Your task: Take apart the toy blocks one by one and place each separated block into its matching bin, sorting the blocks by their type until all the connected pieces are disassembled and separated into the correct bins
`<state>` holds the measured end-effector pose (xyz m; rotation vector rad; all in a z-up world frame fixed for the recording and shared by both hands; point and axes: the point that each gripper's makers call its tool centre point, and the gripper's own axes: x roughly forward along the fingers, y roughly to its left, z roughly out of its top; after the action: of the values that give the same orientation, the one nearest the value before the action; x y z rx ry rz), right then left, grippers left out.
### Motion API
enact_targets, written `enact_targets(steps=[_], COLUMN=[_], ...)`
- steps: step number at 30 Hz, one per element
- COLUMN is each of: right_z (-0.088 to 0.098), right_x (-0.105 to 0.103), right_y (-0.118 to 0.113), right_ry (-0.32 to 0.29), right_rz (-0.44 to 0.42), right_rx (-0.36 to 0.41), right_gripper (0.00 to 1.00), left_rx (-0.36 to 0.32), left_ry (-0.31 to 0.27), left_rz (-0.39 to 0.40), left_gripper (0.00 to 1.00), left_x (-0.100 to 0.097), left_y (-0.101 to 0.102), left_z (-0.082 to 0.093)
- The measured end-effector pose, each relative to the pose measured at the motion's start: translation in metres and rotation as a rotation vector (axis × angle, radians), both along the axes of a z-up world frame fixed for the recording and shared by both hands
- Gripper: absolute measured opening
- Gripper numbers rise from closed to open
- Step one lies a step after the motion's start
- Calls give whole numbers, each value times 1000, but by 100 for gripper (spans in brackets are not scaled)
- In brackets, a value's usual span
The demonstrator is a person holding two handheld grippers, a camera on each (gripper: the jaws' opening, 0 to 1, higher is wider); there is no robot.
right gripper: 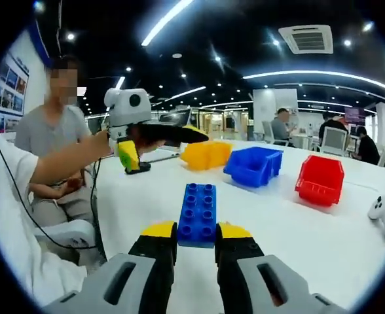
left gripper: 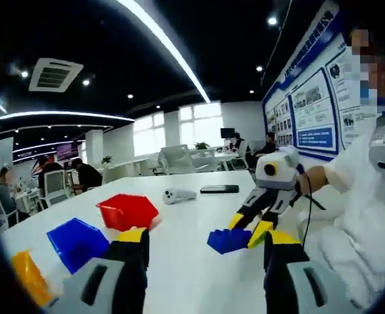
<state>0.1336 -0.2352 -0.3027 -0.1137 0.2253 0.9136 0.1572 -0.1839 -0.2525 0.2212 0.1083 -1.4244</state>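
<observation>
Right gripper point(right gripper: 197, 243) fingers clamping blue block point(right gripper: 198, 213), left gripper point(left gripper: 205, 245) fingers spread empty, bare white table point(left gripper: 199, 275) between.

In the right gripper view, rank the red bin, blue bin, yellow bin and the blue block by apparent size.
Apparent size only:
1. blue block, nearest the camera, so inflated
2. blue bin and red bin, about equal
3. yellow bin, partly hidden behind the left gripper

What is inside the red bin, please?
The red bin tilts its opening toward the left gripper view; the visible part looks empty there. In the right gripper view its wall hides the inside.
</observation>
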Motion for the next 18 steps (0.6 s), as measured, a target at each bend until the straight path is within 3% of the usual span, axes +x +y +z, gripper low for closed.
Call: enact_targets(steps=[3, 5, 10, 12, 15, 18], right_z=[4, 6, 14, 17, 18, 17], right_x=[-8, -16, -37, -47, -60, -58], right_y=[9, 16, 30, 35, 41, 44], right_ry=[-11, -17, -18, -29, -50, -59], right_rz=[53, 107, 212, 256, 323, 320], right_rx=[12, 22, 63, 64, 57, 32], right_gripper=[24, 24, 24, 24, 24, 24], left_rx=[11, 56, 73, 89, 112, 116], left_ry=[37, 44, 93, 102, 113, 132], left_rz=[-105, -168, -230, -250, -253, -294], left_gripper=[70, 65, 58, 52, 29, 27], left_x=[-22, -35, -50, -56, -61, -66], left_y=[-5, -7, -12, -12, -12, -9], left_z=[-3, -11, -16, -20, -23, -19])
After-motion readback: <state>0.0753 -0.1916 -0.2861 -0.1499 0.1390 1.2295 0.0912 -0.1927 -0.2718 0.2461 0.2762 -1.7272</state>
